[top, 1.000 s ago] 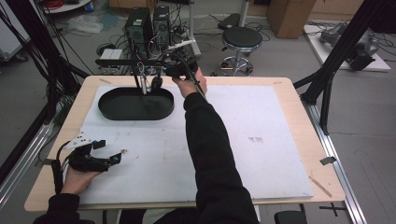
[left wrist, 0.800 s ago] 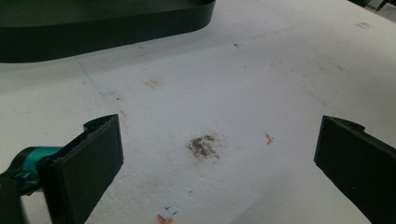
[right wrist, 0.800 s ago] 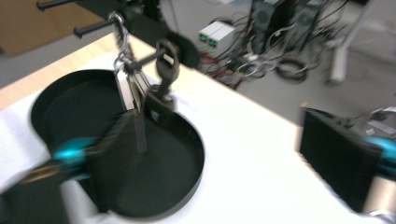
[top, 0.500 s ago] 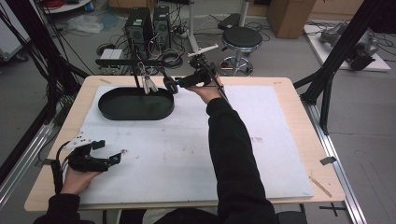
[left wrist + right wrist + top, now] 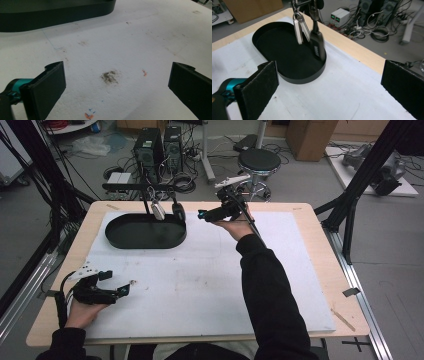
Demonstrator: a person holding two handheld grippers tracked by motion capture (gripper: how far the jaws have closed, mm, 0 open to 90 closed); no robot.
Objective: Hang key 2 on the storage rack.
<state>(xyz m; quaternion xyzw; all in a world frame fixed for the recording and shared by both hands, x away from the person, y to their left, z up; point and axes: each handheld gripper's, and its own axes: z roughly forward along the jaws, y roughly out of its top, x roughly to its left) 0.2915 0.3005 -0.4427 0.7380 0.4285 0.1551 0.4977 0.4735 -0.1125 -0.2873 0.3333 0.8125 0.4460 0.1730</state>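
A black oval tray (image 5: 145, 244) sits at the back left of the white mat, under a black bar (image 5: 135, 186) on a post. From the bar hang a silver key (image 5: 158, 211) and a black key fob (image 5: 178, 212). In the right gripper view the silver keys (image 5: 299, 31) and the fob (image 5: 317, 48) dangle over the tray (image 5: 304, 77). My right gripper (image 5: 203, 215) is held in the air just right of the fob, open (image 5: 329, 87) and holding nothing. My left gripper (image 5: 116, 282) rests open on the mat at the front left (image 5: 117, 87), with nothing between its jaws.
The white mat (image 5: 210, 270) covers most of the wooden table (image 5: 310, 220). A dirt smudge (image 5: 109, 76) lies on the mat ahead of the left jaws. Behind the table are computer towers (image 5: 160, 145), cables and a stool (image 5: 257, 162). Black frame posts (image 5: 357, 195) stand on both sides.
My right gripper has drawn back to the right, away from the hanging keys and the bar, with open jaws. The left gripper has stayed in place.
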